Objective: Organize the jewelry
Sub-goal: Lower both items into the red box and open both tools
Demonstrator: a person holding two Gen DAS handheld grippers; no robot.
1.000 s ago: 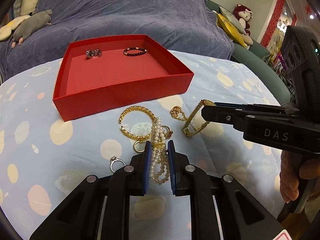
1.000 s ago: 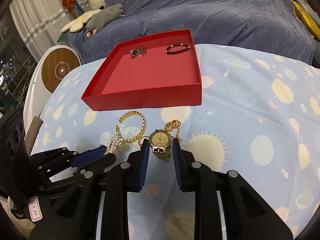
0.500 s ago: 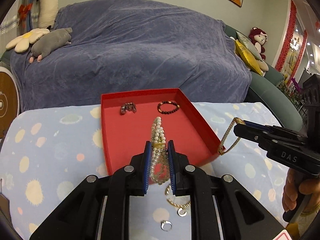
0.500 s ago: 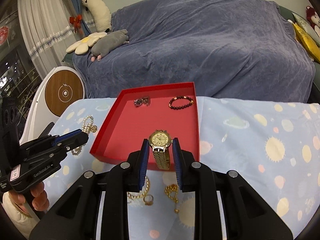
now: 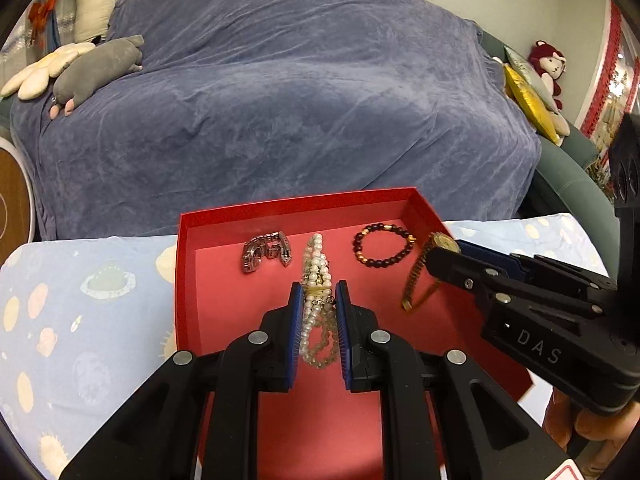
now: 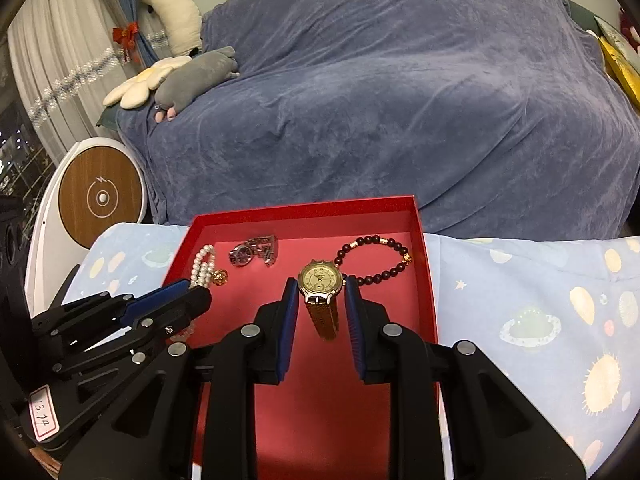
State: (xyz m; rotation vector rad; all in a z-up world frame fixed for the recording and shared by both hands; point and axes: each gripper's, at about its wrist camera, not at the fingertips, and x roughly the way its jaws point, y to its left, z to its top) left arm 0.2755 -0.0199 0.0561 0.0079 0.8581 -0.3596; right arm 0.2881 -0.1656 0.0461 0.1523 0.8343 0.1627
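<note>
Fingers of the left gripper (image 5: 318, 294) pinch a pearl bracelet (image 5: 316, 264), the right gripper (image 6: 321, 298) a gold watch (image 6: 321, 278), both over the red tray (image 6: 425, 272); silver watch (image 6: 254, 252) at 11 o'clock and bead bracelet (image 6: 376, 258) at 1 o'clock already in, release outstanding.

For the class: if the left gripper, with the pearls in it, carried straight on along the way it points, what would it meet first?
Probably the red floor of the tray, between the silver watch and the beaded bracelet. The left gripper angles down over it holding the pearl bracelet; depth is unclear.

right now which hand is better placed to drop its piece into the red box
Either, slightly left: the left hand-held gripper holds the pearl bracelet mid red box; the right holds the gold watch nearer its right wall.
</note>
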